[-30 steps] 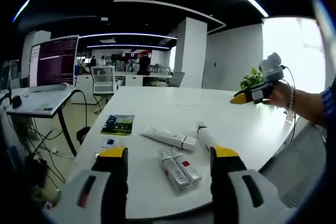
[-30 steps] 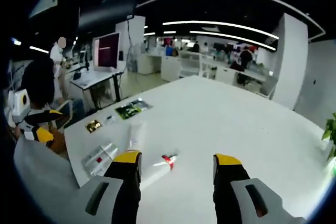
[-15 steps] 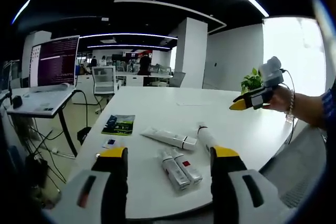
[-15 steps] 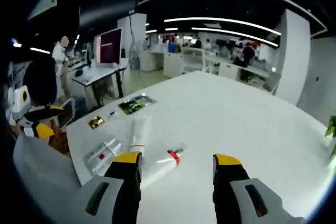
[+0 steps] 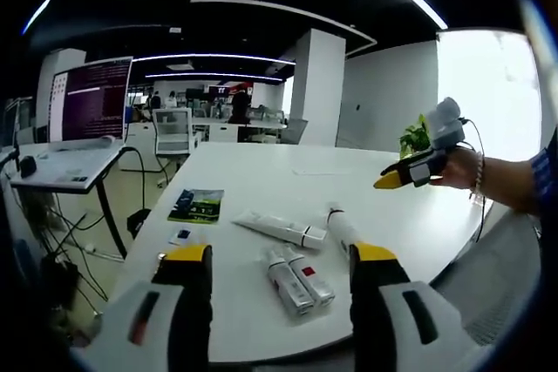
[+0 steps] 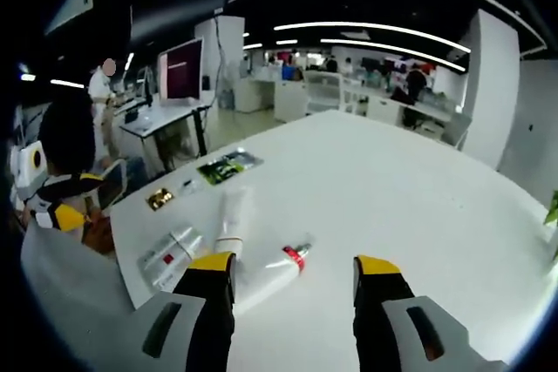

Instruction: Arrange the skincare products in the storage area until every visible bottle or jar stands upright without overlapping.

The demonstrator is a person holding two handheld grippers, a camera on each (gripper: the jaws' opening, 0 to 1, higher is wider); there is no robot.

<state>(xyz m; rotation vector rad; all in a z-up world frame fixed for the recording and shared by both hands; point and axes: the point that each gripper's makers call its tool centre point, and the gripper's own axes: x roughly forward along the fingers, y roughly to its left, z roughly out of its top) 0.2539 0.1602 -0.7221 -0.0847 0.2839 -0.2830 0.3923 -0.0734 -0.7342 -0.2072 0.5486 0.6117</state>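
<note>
Between and just beyond the spread tips of the left gripper [image 5: 281, 254], two small tubes [image 5: 296, 278] lie flat side by side on the white table [image 5: 366, 189], touching along their length. Past them a long white tube [image 5: 277, 229] lies across, and a red-capped tube [image 5: 342, 227] lies just above the right-hand finger; in the right gripper view that same tube [image 6: 270, 273] lies at the tip of the left-hand finger of the right gripper [image 6: 292, 263], cap pointing into the gap. None of the four is upright, so the arranging looks barely begun.

Both grippers stand wide open and hold nothing; the right one also shows as it hovers over the far side of the table [image 5: 410, 170].

These are probably light plastic tubes, soft in the body and glossy enough to slip. A squeeze in the middle would dent them, so the firmer shoulder near the cap seems the better hold. They would likely have to stand on the flat cap, a narrow base that tips easily.

Beyond the fingers, near the table edge, lie a green leaflet [image 5: 196, 206] and a small card [image 5: 182, 237], though the card's print is too small to read.
</note>
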